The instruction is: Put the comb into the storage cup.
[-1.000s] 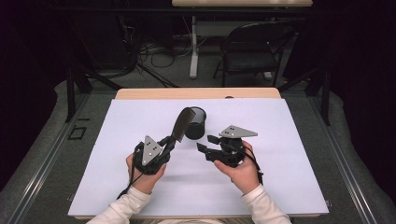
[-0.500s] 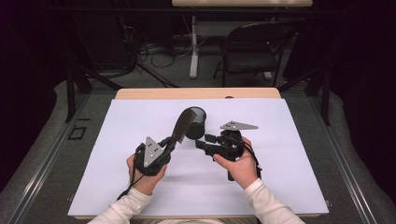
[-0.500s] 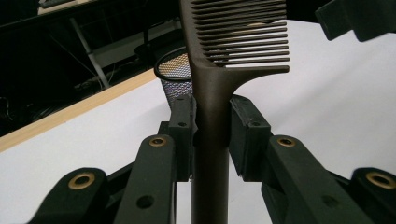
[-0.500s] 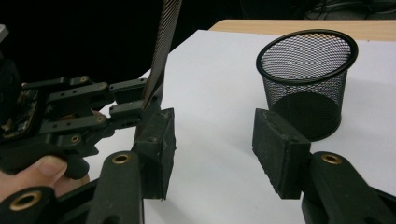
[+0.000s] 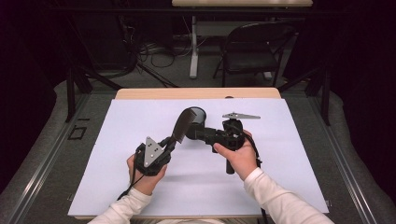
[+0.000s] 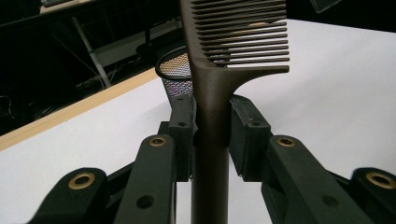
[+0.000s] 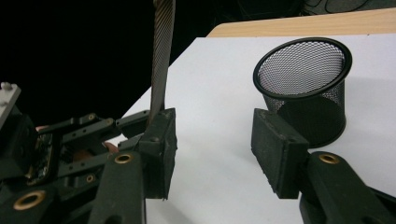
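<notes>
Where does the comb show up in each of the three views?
High view: comb at centre, rising from the left gripper.
Left gripper view: top centre, handle clamped between the jaws.
Right gripper view: upper left, seen edge-on.
Shared landmark: the mesh cup.

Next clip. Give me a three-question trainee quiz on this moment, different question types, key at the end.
1. True or false: the left gripper is clamped on the comb.
2. The mesh cup is: A) lying on its side, B) standing upright, C) held in the air.
3. What lies between the right gripper fingers?

Key: 1 true. 2 B. 3 Nothing; they stand apart over the white table sheet.
</notes>
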{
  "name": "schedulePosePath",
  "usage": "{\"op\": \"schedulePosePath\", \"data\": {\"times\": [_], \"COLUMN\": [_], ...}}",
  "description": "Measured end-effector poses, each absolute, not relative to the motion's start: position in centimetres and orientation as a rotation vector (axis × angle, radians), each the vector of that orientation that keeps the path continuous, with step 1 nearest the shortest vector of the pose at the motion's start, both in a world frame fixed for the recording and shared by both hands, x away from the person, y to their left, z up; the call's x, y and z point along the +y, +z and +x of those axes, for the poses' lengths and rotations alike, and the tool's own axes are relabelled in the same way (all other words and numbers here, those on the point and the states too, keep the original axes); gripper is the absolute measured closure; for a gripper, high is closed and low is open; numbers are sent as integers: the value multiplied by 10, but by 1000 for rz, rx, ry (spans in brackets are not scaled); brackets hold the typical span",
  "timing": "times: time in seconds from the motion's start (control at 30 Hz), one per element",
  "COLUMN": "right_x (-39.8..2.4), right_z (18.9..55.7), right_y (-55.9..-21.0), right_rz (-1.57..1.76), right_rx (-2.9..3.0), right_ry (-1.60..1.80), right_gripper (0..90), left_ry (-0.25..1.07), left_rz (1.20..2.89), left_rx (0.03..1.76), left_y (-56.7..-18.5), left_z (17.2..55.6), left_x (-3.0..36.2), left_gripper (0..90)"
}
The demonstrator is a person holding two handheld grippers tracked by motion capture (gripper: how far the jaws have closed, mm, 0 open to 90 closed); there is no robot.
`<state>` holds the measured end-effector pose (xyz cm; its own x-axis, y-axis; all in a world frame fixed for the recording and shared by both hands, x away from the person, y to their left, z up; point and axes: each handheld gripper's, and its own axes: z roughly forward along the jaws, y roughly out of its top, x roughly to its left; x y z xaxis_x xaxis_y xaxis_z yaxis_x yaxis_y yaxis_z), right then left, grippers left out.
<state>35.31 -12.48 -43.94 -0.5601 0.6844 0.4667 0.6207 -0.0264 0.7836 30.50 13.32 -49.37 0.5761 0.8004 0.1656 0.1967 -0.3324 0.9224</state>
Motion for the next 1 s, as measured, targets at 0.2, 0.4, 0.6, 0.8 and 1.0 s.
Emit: {"op": "schedulePosePath", "data": {"times": [0.2, 0.4, 0.6, 0.8, 1.0], "right_x": [-122, -120, -116, -111, -106], "right_z": [355, 354, 355, 355, 358], "right_y": [-433, -429, -426, -421, -422], "right_rz": [1452, 1444, 1437, 1426, 1438], "right_rx": [2129, 2119, 2107, 2113, 2123], "right_ry": [1695, 1723, 1754, 1761, 1765], "right_gripper": [528, 558, 587, 632, 657], "left_ry": [776, 774, 774, 771, 769], "left_rz": [1841, 1844, 1846, 1849, 1853], "left_rx": [814, 814, 816, 810, 805], "left_y": [-494, -495, -495, -495, -496], "left_z": [305, 306, 306, 305, 305], "left_x": [133, 133, 133, 131, 130], "left_gripper": [722, 722, 722, 722, 722]}}
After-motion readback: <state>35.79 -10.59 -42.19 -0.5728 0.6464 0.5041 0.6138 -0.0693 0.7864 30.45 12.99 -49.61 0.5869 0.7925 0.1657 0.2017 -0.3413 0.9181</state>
